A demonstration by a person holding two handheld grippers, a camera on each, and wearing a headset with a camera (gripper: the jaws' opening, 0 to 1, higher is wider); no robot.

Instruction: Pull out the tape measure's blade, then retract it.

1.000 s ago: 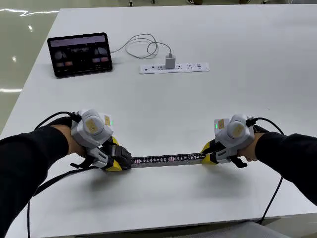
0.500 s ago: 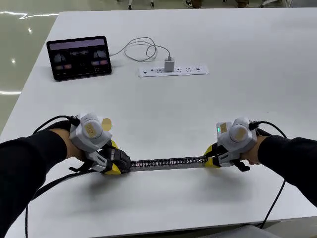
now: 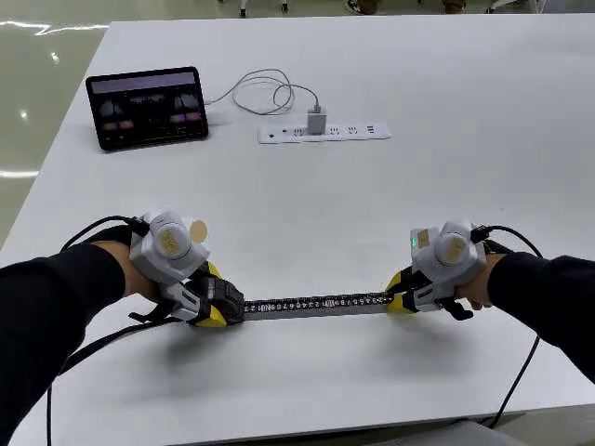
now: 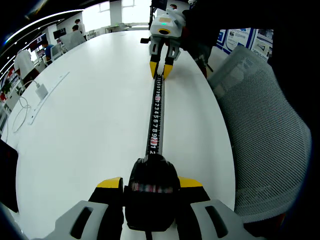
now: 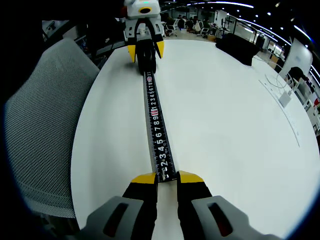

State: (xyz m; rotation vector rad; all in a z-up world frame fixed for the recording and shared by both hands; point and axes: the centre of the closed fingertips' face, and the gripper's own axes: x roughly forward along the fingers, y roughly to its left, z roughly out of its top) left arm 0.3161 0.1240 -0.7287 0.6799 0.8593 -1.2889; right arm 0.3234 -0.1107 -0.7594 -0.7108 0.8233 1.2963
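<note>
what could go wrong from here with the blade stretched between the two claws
1. The right claw pinches only the very end of the blade. If it slips, the blade would likely snap back toward the case held in the left claw.
2. The blade lies close to the near edge of the table, so a case that is let go could slide off.

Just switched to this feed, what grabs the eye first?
The black numbered blade stretched flat across the near part of the white table, between the two grippers. The left gripper clamps the black tape measure case; the right gripper pinches the blade's tip. Farther back sit a lit tablet and a power strip.
</note>
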